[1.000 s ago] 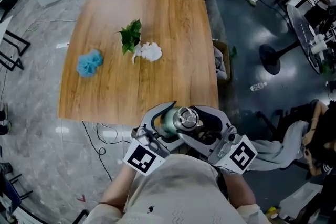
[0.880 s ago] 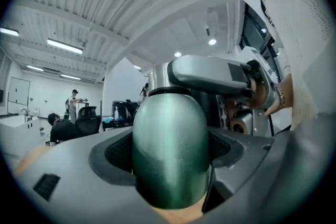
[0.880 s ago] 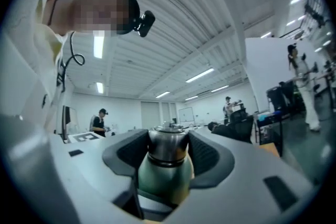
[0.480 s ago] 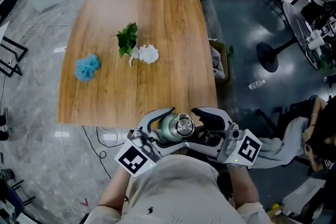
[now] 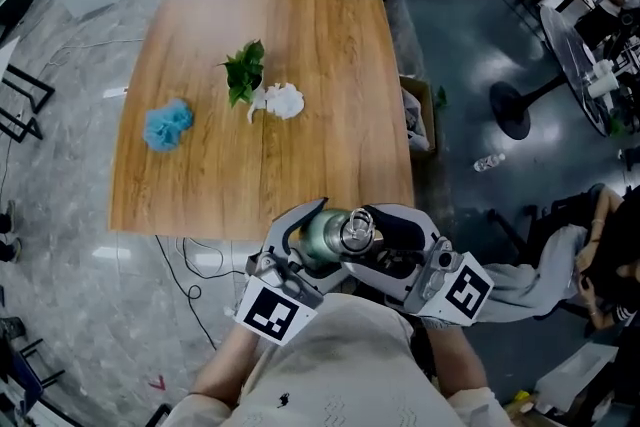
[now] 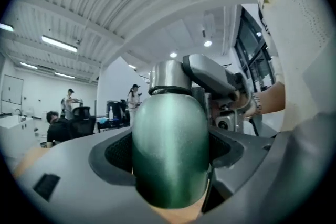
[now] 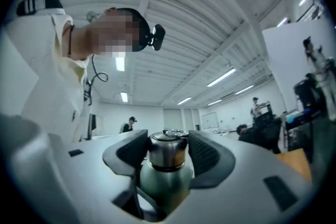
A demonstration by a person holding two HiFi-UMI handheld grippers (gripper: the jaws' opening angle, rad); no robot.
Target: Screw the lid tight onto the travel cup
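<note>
A green travel cup (image 5: 320, 237) with a steel lid (image 5: 357, 233) is held in the air close to my chest, just off the near edge of the wooden table (image 5: 330, 75). My left gripper (image 5: 308, 233) is shut on the cup's green body (image 6: 169, 149), its dark pads pressed against both sides. My right gripper (image 5: 378, 237) is shut on the steel lid (image 7: 167, 150), which sits on the cup's neck above the green body (image 7: 161, 185). In the left gripper view the lid (image 6: 169, 76) shows above the body, with the right gripper (image 6: 210, 73) beside it.
On the table lie a green leafy sprig (image 5: 243, 70), a white crumpled thing (image 5: 280, 101) and a blue puff (image 5: 168, 125). A cardboard box (image 5: 420, 115) stands at the table's right edge. A round-based stand (image 5: 520, 110) and a seated person (image 5: 600, 245) are to the right.
Both grippers stay shut on the cup and lid. The pair shifted slightly near my chest and the marker cubes turned a little; the table items have not moved.
</note>
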